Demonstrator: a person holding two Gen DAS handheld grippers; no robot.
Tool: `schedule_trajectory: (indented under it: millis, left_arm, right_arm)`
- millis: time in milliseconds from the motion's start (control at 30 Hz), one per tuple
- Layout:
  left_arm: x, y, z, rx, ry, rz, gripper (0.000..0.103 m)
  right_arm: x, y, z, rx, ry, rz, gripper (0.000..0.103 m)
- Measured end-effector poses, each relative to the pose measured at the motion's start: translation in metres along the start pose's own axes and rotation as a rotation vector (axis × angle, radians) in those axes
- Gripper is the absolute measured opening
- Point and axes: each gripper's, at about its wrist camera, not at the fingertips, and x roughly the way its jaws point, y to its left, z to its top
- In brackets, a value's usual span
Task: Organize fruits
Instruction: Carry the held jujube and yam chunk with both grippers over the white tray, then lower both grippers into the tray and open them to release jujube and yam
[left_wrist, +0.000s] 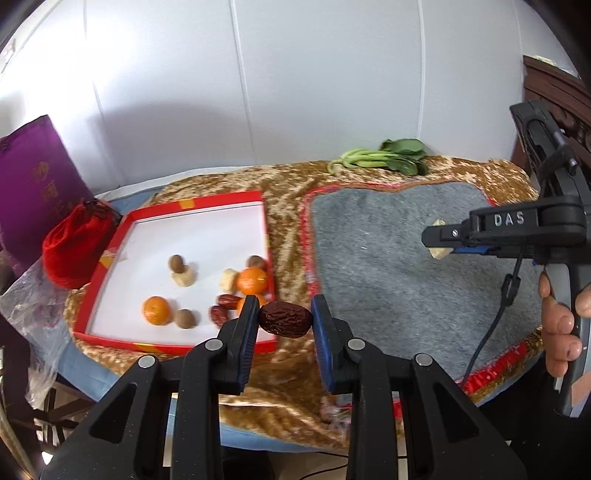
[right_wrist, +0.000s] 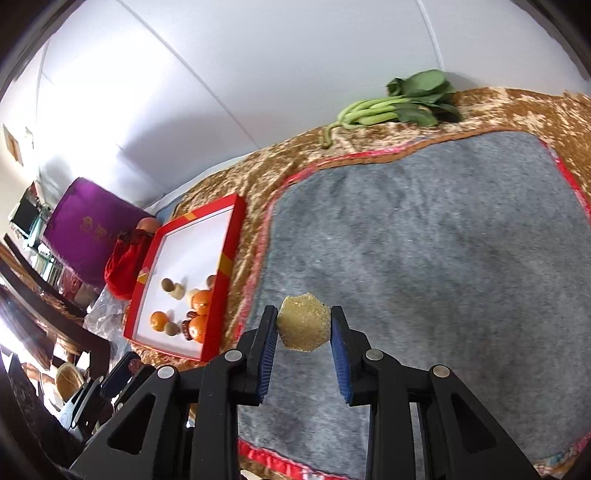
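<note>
A wrinkled dark red date is gripped between the blue-padded fingers of the left gripper, held in the air just off the near right corner of a red-rimmed box with a white floor. Inside that box lie two more dates, three oranges, one at the near left and two stacked at the right wall, several brown round fruits and two pale yellowish chunks. The right gripper is clenched on a pale yellow, sugary-looking hexagonal chunk, which is carried above the grey mat and not touching it; in the left wrist view the same gripper is seen from the side at the right edge, with a hand on its handle. The mat, edged in red, is spread over a gold-brown patterned cloth covering the bench. At the far edge of the cloth a bunch of leafy greens is laid. To the left of the box a red drawstring pouch is set, with a purple cushion-like case behind it and crumpled clear plastic beside it.
</note>
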Motion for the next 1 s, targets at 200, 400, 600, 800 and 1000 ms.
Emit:
schedule_trajectory:
  millis: [200, 400, 600, 800, 1000]
  left_arm:
    - [-0.002, 0.034, 0.006, -0.060, -0.008, 0.051, 0.026]
    - [-0.002, 0.072, 0.028, -0.144, -0.026, 0.038, 0.026]
    - [0.009, 0.107, 0.047, -0.221, -0.032, 0.012, 0.026]
    - [0.027, 0.130, 0.052, -0.254, -0.040, 0.055, 0.026]
    - [0.056, 0.146, 0.032, -0.260, 0.012, 0.123, 0.026]
  right_arm:
    - [0.012, 0.037, -0.004, -0.075, 0.008, 0.057, 0.028]
    - [0.018, 0.067, -0.005, -0.138, -0.004, 0.111, 0.028]
    - [0.020, 0.090, -0.007, -0.202, -0.028, 0.150, 0.028]
    - [0.025, 0.108, -0.007, -0.262, -0.044, 0.176, 0.028]
    - [0.045, 0.119, 0.002, -0.303, -0.015, 0.170, 0.028]
